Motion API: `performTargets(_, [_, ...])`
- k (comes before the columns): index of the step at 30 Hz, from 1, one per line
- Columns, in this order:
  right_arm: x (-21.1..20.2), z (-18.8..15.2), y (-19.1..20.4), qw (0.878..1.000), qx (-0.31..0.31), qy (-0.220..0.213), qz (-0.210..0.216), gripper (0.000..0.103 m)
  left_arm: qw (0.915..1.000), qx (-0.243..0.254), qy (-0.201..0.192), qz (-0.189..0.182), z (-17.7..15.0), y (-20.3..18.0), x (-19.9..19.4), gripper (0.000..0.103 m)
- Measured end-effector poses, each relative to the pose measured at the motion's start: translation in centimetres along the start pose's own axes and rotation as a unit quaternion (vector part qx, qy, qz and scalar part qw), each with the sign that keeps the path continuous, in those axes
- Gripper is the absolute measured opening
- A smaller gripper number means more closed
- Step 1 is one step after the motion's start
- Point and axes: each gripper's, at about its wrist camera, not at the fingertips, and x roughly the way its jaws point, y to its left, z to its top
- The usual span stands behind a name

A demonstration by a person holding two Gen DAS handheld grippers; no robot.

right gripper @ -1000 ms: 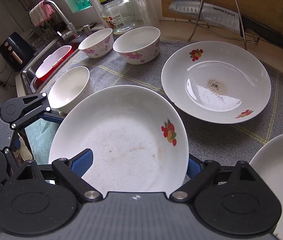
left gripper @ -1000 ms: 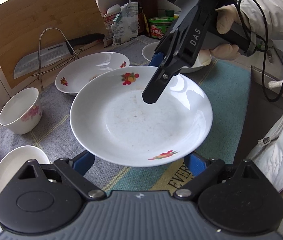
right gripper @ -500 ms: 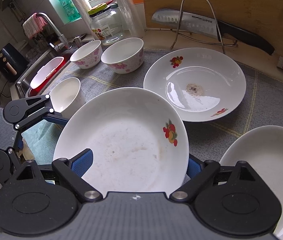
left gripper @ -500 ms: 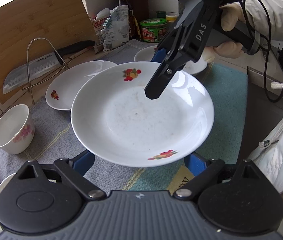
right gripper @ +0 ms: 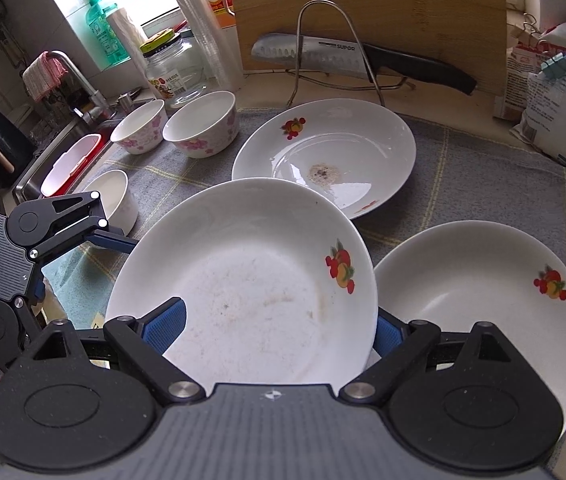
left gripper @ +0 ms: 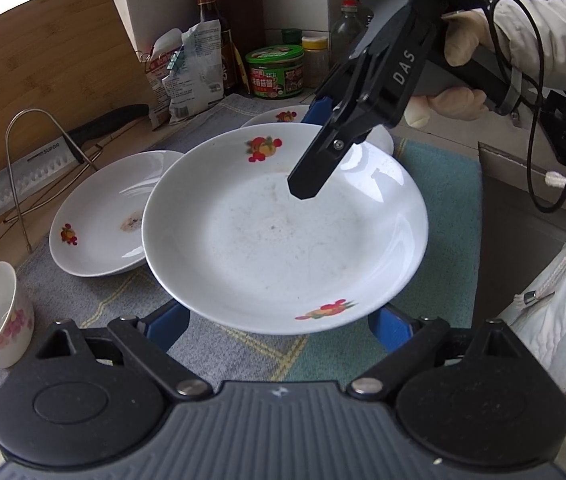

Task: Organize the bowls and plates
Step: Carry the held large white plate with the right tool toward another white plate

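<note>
Carried rightward, the soiled plate (right gripper: 251, 280) overlaps two resting plates' rims; left tongs (left gripper: 279, 326) and right tongs (right gripper: 279, 330) each grip opposite edges.

White plate (left gripper: 283, 240) with red-orange fruit motifs, white bowl (right gripper: 203, 128) with pink flowers, grey-teal cloth (right gripper: 483, 184)

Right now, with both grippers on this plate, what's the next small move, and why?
Probably slide the held plate sideways until it is centred over the matching plate beside it, ready to lower. The left gripper and right gripper hold it from opposite sides, above the mat. In the right wrist view its rim overlaps that plate's edge, so stacking there looks shortest.
</note>
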Motion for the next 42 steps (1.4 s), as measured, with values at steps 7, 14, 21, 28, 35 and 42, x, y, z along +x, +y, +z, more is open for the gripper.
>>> performTargets(7, [-1.3, -0.9, -2.0, 1.000, 0.014, -0.007, -0.009, 0.097, 0.9999, 0.011, 0.001, -0.012, 1.6, -0.6, 1.5, 0.095])
performTargets(14, [-2.3, -1.5, -3.9, 0.999, 0.029, -0.014, -0.018, 0.097, 0.9996, 0.017, 0.002, -0.024, 3.2, -0.9, 3.0, 0.095])
performTargets(21, [-3.1, -1.9, -5.9, 0.999, 0.043, -0.020, -0.028, 0.097, 0.9991, 0.025, 0.003, -0.034, 4.7, -1.1, 4.6, 0.095])
performTargets(28, [-3.7, -2.2, -7.8, 0.997, 0.056, -0.023, -0.038, 0.097, 0.9984, 0.032, 0.004, -0.046, 6.0, -1.2, 6.5, 0.095])
performTargets(35, [-4.1, -2.7, -9.7, 0.996, 0.071, -0.025, -0.045, 0.097, 0.9975, 0.038, 0.008, -0.058, 7.0, -1.2, 8.3, 0.095])
performTargets(42, [-4.1, -2.8, -11.1, 0.995, 0.080, -0.024, -0.047, 0.097, 0.9970, 0.041, 0.012, -0.065, 7.7, -1.1, 9.7, 0.095])
